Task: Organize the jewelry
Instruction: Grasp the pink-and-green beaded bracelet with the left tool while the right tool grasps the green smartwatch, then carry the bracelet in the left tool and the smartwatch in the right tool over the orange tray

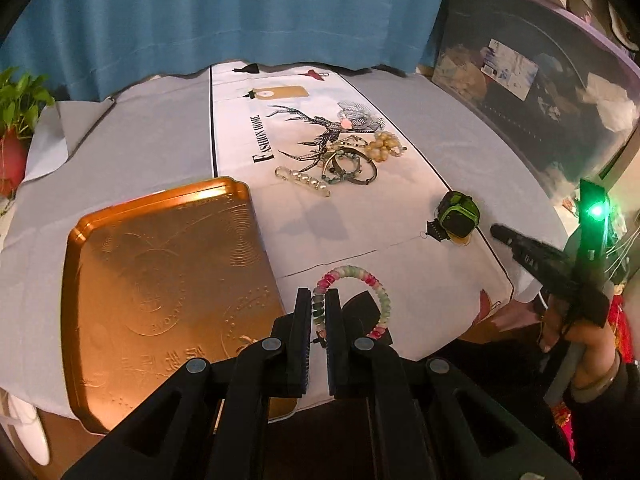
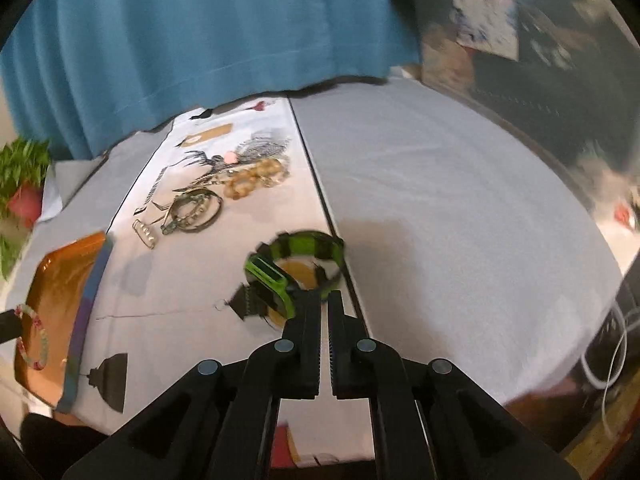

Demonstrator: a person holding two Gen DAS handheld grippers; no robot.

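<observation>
My left gripper (image 1: 319, 300) is shut on a pink, green and white bead bracelet (image 1: 382, 300), which hangs just right of the copper tray (image 1: 160, 272). In the right wrist view the same bracelet (image 2: 42, 344) shows over the tray (image 2: 60, 276) at the far left. My right gripper (image 2: 324, 300) is shut on the strap of a green and black watch (image 2: 304, 246) that rests on the printed runner. From the left wrist view the watch (image 1: 458, 216) has the right gripper's fingers (image 1: 506, 236) at its right side. A pile of jewelry (image 1: 344, 156) lies farther back on the runner.
The white printed runner (image 1: 360, 232) lies over a grey tablecloth (image 2: 440, 220). A blue curtain (image 1: 224, 12) hangs behind the table. A potted plant (image 1: 16, 120) stands at the far left, dark storage boxes (image 1: 540, 88) at the right. A hand (image 1: 580, 328) grips the right tool.
</observation>
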